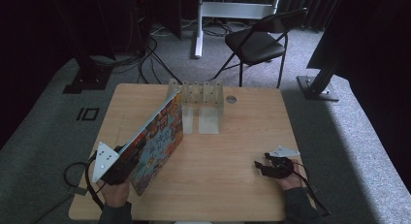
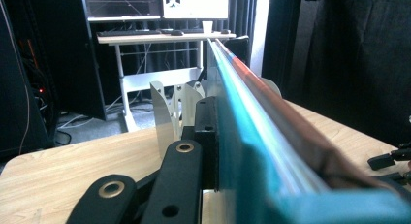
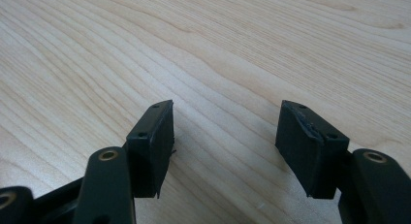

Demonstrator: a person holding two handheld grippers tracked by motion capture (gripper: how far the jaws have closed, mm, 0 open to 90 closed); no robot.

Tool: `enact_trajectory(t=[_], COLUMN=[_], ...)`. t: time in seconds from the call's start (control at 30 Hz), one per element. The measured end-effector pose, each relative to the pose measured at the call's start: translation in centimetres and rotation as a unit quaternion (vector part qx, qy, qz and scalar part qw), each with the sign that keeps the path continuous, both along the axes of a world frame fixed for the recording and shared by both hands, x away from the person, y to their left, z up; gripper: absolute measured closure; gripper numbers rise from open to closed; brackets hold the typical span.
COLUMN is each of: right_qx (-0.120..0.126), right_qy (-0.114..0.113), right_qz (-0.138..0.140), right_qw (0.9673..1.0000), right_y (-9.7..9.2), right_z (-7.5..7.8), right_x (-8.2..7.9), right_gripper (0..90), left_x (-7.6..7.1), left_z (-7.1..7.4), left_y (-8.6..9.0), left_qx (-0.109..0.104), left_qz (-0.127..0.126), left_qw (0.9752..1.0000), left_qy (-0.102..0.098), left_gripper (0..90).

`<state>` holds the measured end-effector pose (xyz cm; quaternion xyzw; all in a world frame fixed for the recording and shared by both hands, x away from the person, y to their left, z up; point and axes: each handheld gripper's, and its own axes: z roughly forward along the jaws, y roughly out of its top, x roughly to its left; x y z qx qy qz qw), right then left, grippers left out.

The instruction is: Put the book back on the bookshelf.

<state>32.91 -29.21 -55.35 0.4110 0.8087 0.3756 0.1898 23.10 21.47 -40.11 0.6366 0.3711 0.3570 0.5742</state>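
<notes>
A: Where's the book [image 1: 157, 139]?

B: Clamped in left gripper [image 1: 127, 161], tilted on edge, far corner at the metal rack [image 1: 196, 95].

A: Right gripper [image 1: 259, 167]?

B: Jaws apart, nothing between, resting on table [image 1: 232, 185], well right of rack.

A: Tip?

B: Prob. square the book w/ a slot first, keep grip firm, slide in slow.

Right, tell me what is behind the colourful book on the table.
Behind the book, at the far edge of the table, stands a metal rack of upright dividers. The book's far corner covers part of the rack's left end, so that slot stays hidden.
</notes>
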Motion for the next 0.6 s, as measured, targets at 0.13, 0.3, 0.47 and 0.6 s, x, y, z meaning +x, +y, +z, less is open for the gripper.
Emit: enact_trajectory(t=[0.13, 0.3, 0.47, 0.6], right_qx=[0.000, 0.000, -0.001, -0.001], right_qy=[0.000, 0.000, -0.001, -0.001], right_qz=[0.000, 0.000, 0.001, 0.001], right_qw=[1.0000, 1.0000, 1.0000, 1.0000], right_y=[0.0, 0.0, 0.0, 0.0], right_z=[0.0, 0.0, 0.0, 0.0], right_x=[0.0, 0.0, 0.0, 0.0], right_gripper=[38.3, 38.3, 38.3, 38.3], left_x=[0.1, 0.4, 1.0, 1.5], left_z=[0.3, 0.6, 0.6, 0.6], left_y=[-0.1, -0.3, -0.6, -0.9], left_qx=[-0.004, -0.007, -0.007, -0.007], left_qz=[0.001, 0.008, 0.015, 0.021], left_qw=[1.0000, 0.9999, 0.9998, 0.9997], left_qy=[-0.003, -0.007, -0.007, -0.006], left_gripper=[80.7, 80.7, 80.7, 80.7])
